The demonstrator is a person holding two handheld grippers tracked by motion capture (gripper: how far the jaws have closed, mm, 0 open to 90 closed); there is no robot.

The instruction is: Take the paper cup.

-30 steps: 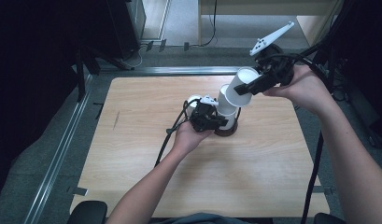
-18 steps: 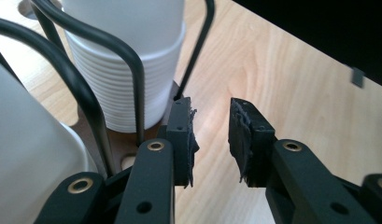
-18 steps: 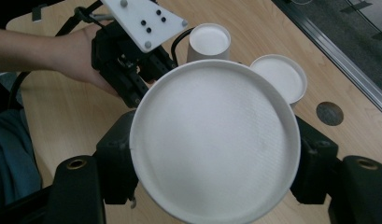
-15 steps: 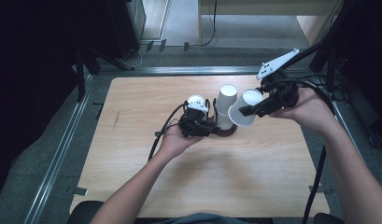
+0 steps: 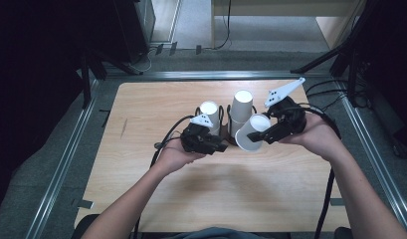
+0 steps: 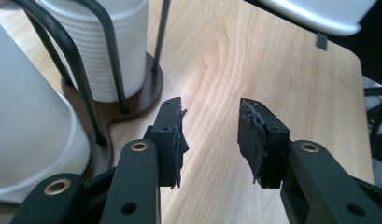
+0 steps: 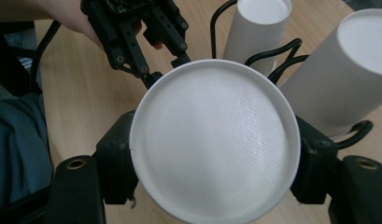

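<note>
Wood table point(image 5: 141, 199); cup point(image 5: 252, 133) in R gripper point(image 5: 256, 135).

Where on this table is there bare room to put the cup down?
Bare wood lies along the table's left edge and across its near side below both hands. It is crowded mid-table, around the cup rack, left gripper and the cup in the right gripper.

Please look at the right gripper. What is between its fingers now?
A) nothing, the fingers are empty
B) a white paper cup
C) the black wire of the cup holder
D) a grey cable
B: in the right gripper view the fingers of the right gripper press on both sides of a white paper cup, while the cup holder stands apart behind it.
</note>
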